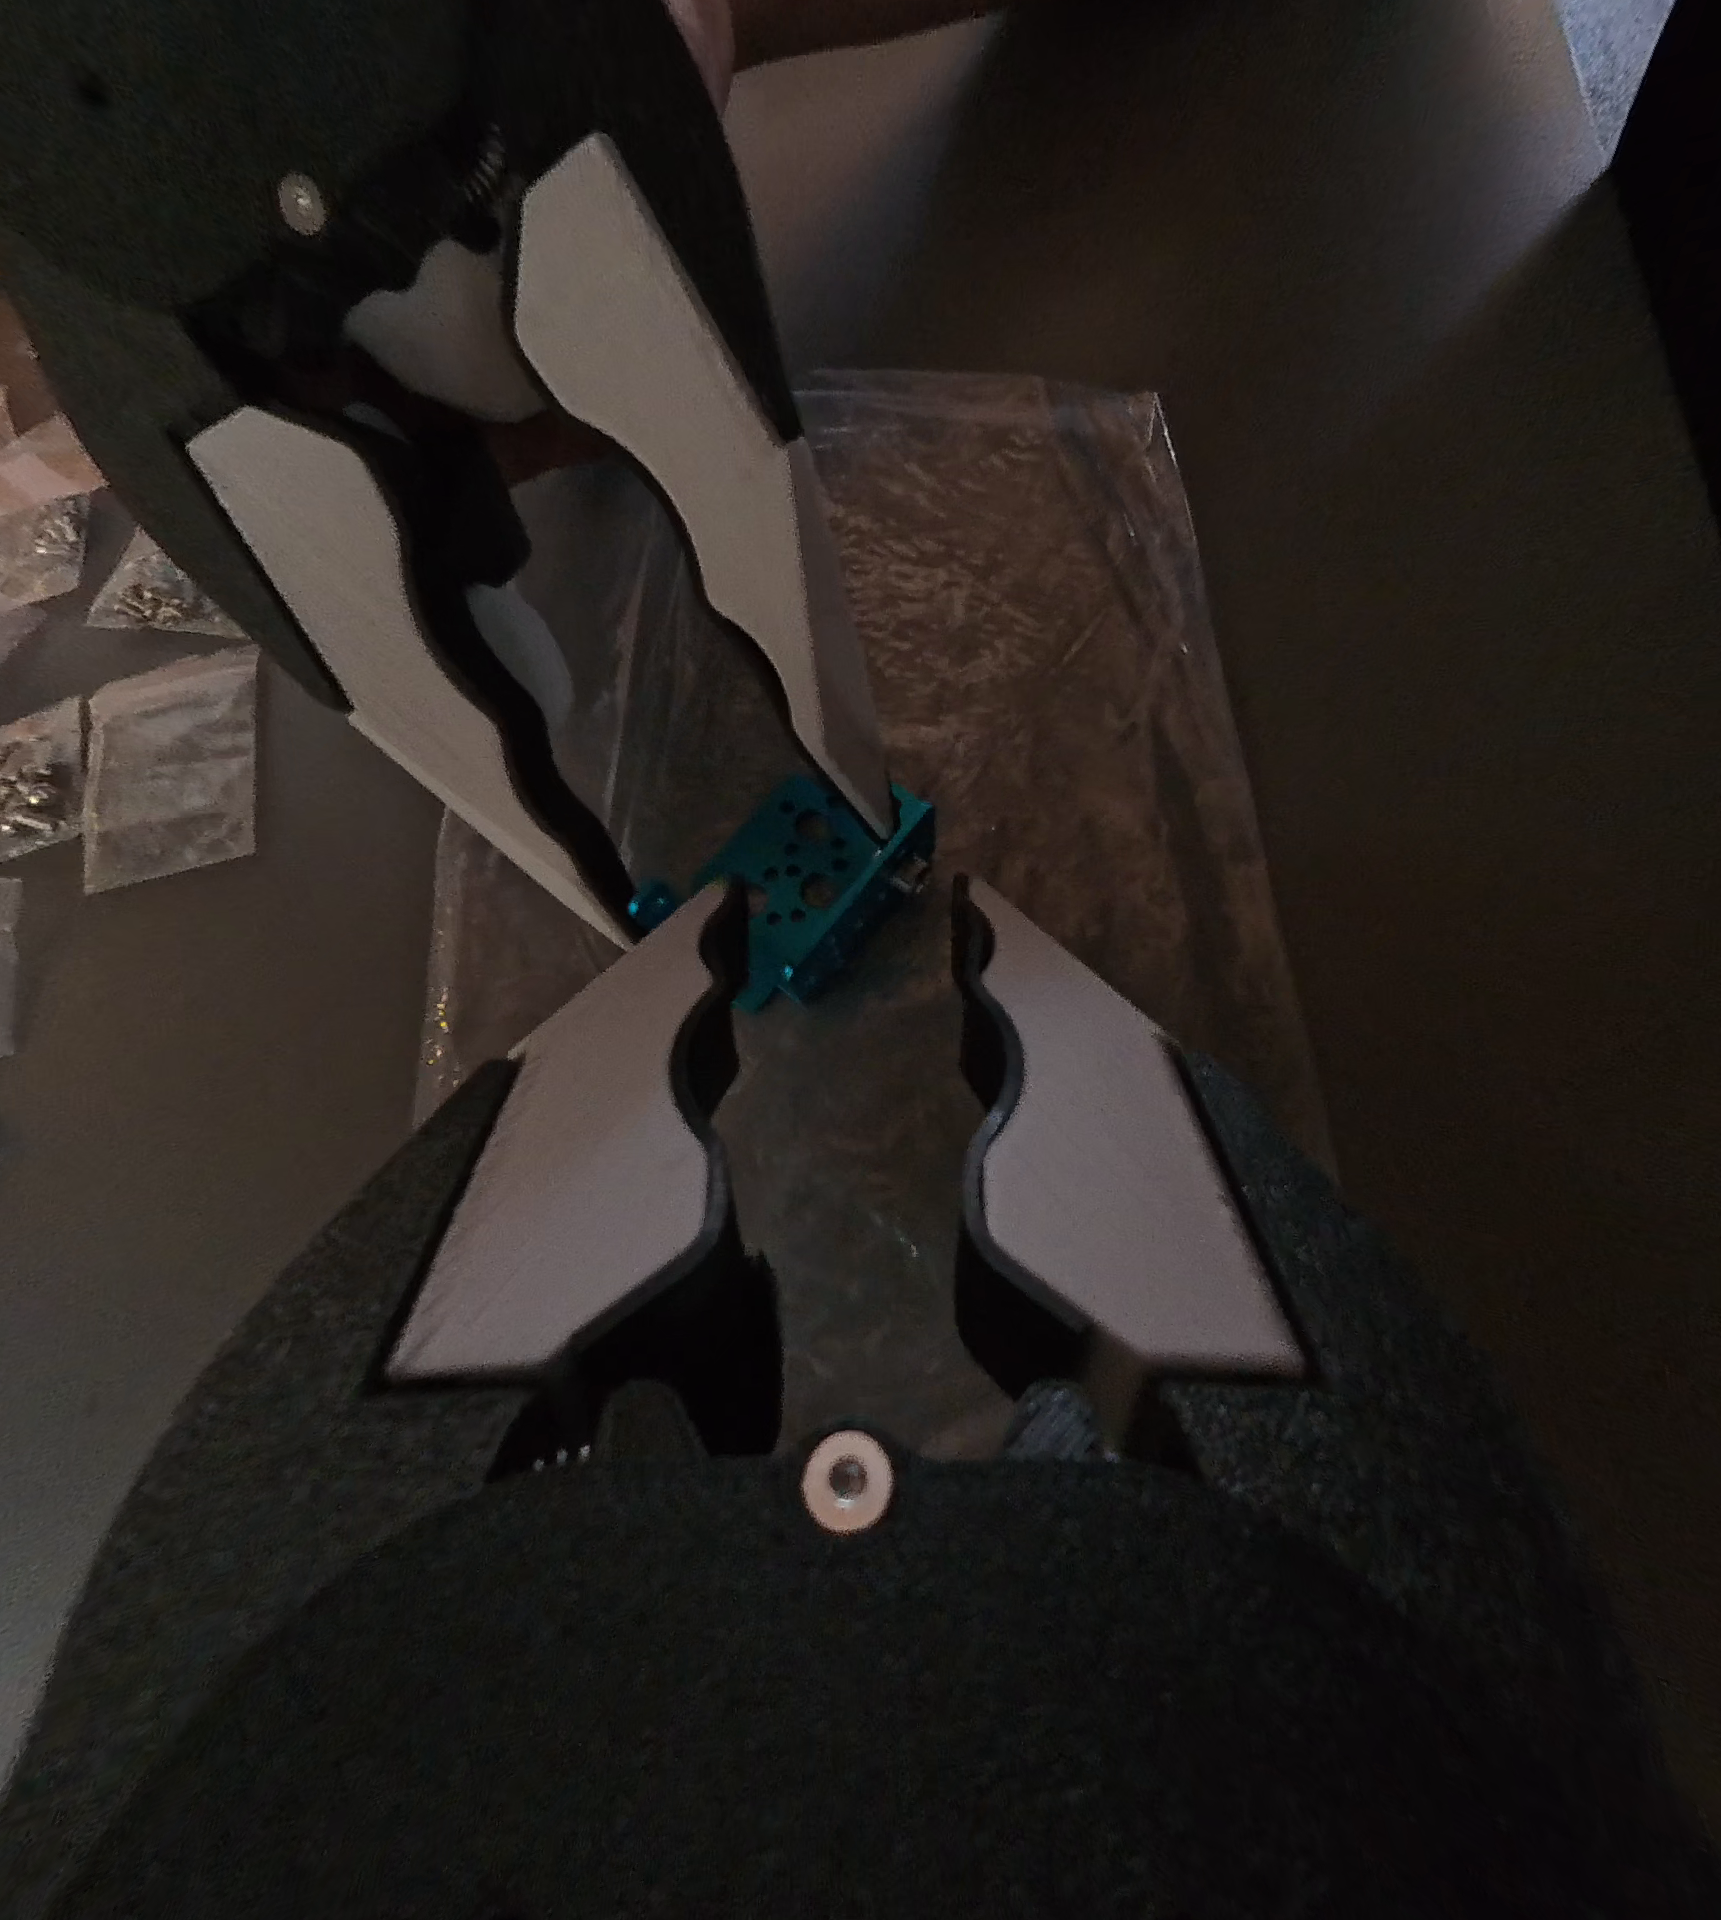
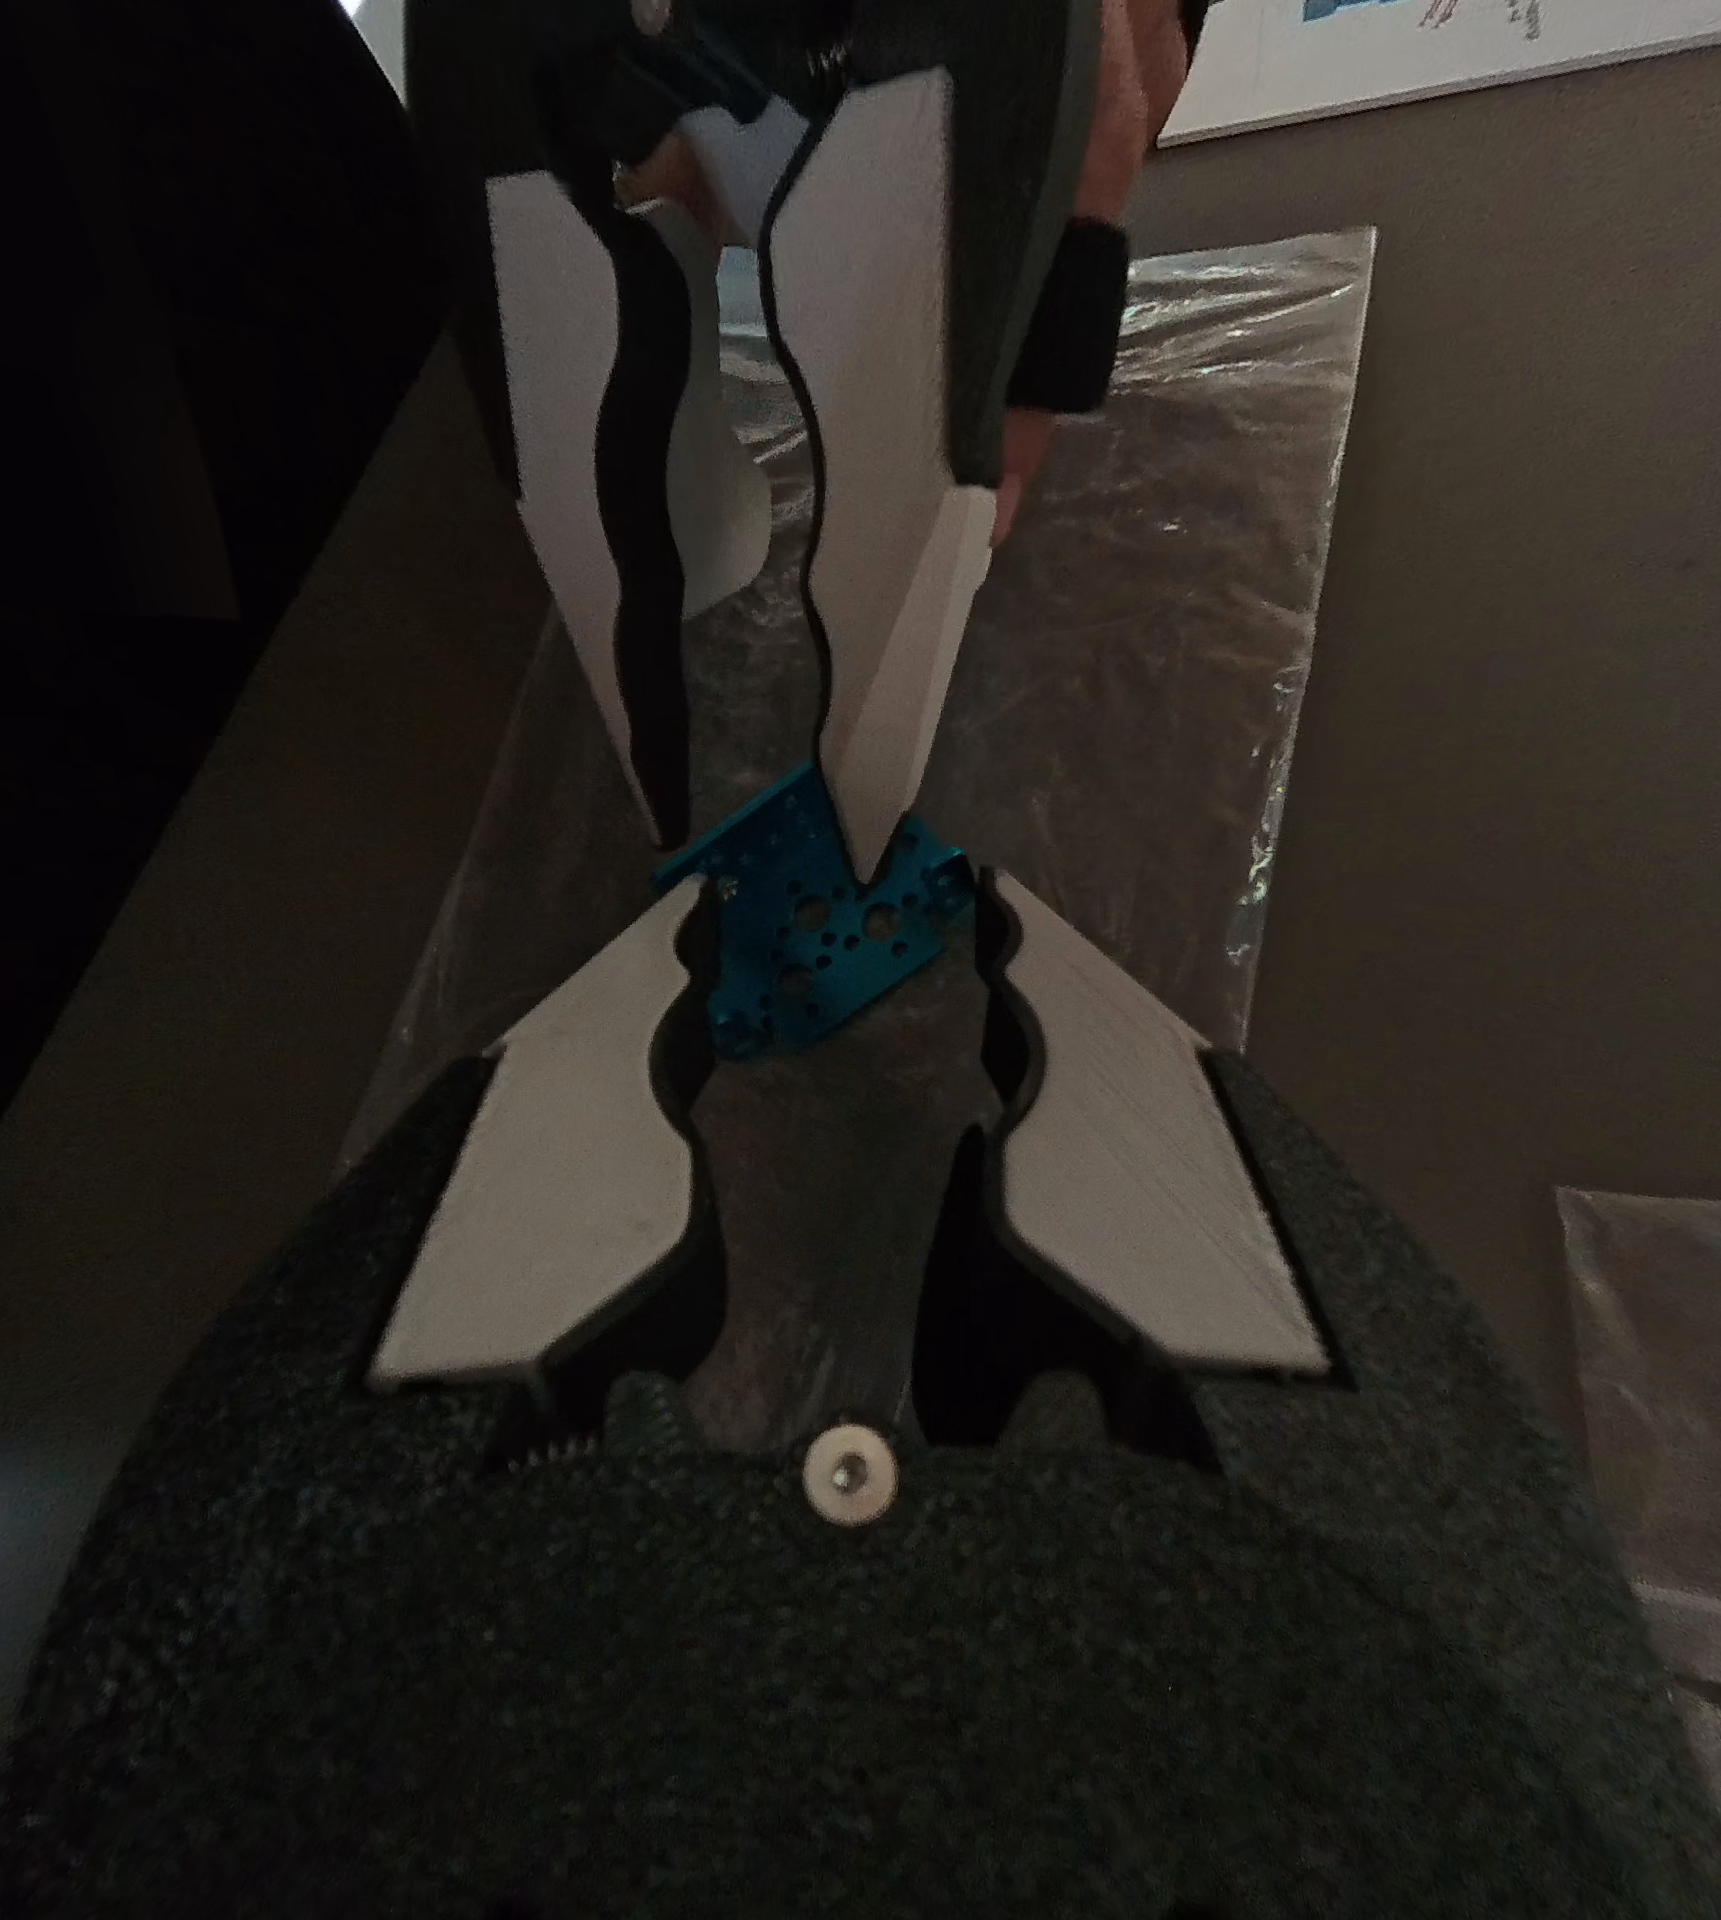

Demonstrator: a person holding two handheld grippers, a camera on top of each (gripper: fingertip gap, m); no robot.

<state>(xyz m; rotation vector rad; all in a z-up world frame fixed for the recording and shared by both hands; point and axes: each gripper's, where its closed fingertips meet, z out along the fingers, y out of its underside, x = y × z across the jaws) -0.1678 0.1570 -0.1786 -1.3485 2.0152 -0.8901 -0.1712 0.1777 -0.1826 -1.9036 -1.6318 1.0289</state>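
Perforated teal metal bracket (image 1: 814, 904), tilted

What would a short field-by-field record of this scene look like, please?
Centre object: blue perforated bracket, lying on a clear plastic bag
Right gripper: jaws flank the bracket, touching both sides
Left gripper: jaws spread about the bracket from the opposite side; grip unclear
Surface: brown table
Nearby: small bags of hardware beside the plastic bag
Lighting: dim
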